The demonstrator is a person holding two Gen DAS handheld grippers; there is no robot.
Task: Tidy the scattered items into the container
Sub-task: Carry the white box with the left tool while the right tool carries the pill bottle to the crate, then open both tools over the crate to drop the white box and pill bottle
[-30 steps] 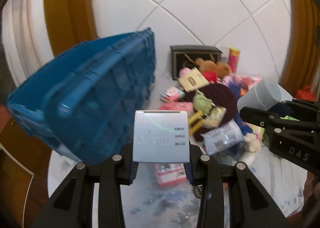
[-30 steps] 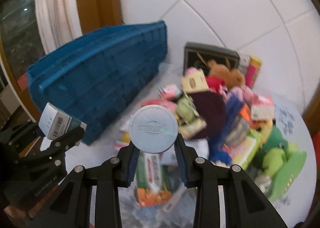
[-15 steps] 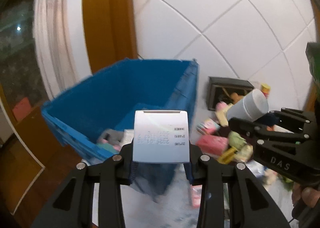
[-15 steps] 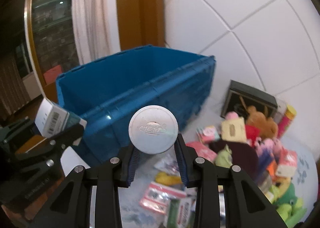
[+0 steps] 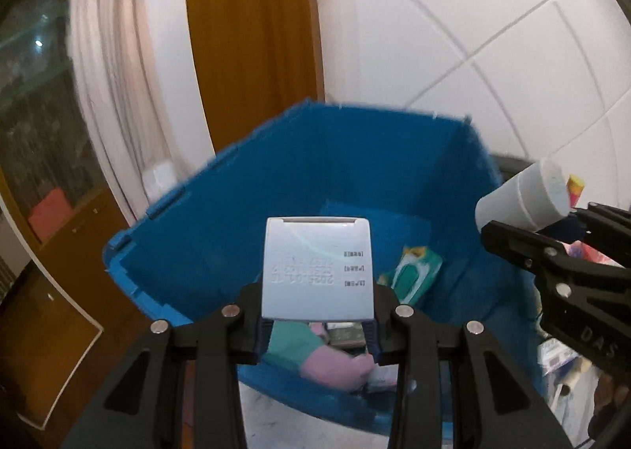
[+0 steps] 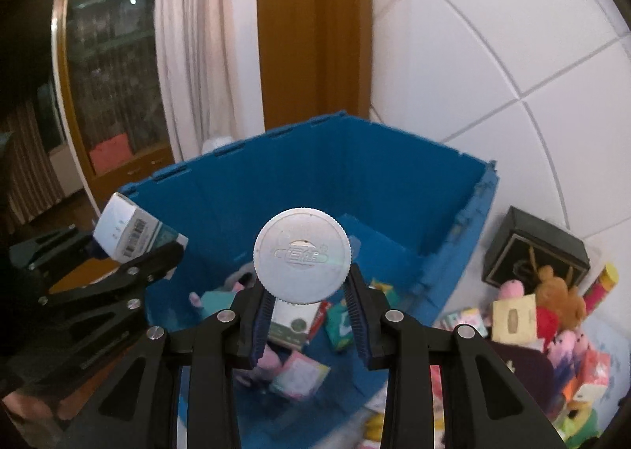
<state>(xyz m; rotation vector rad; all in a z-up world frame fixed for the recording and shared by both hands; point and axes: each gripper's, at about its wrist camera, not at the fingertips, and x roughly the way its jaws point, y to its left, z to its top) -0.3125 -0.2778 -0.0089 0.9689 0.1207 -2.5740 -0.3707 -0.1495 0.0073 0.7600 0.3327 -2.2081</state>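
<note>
My left hand-held gripper (image 5: 317, 325) is clamped on a small white box (image 5: 318, 268), its flat printed end facing the camera, with the pads pressing its two side faces near the lower edge. My right hand-held gripper (image 6: 307, 321) is closed around a white bottle (image 6: 302, 256) just below its ribbed round cap, which bears an embossed logo. From the left view the bottle (image 5: 522, 194) shows as a pale cylinder lying sideways between the jaws; from the right view the box (image 6: 132, 230) shows a barcode and a teal side panel.

I judge the box to be light cardboard, stiff enough on its faces but liable to dent if squeezed hard, so the grip across the flat sides suits it. The bottle looks like smooth rigid plastic, probably slippery, and the neck under the cap's ridges seems the surest hold.

Both items hang over the near rim of the blue container (image 6: 394, 189), which stands open just ahead. Inside it lie a green packet (image 5: 414, 271), a pink soft toy (image 5: 335, 368) and other small packs. To the right, on the table against the tiled wall, sits the remaining pile: a dark box (image 6: 532, 248), plush toys (image 6: 556, 291) and assorted packets.
</note>
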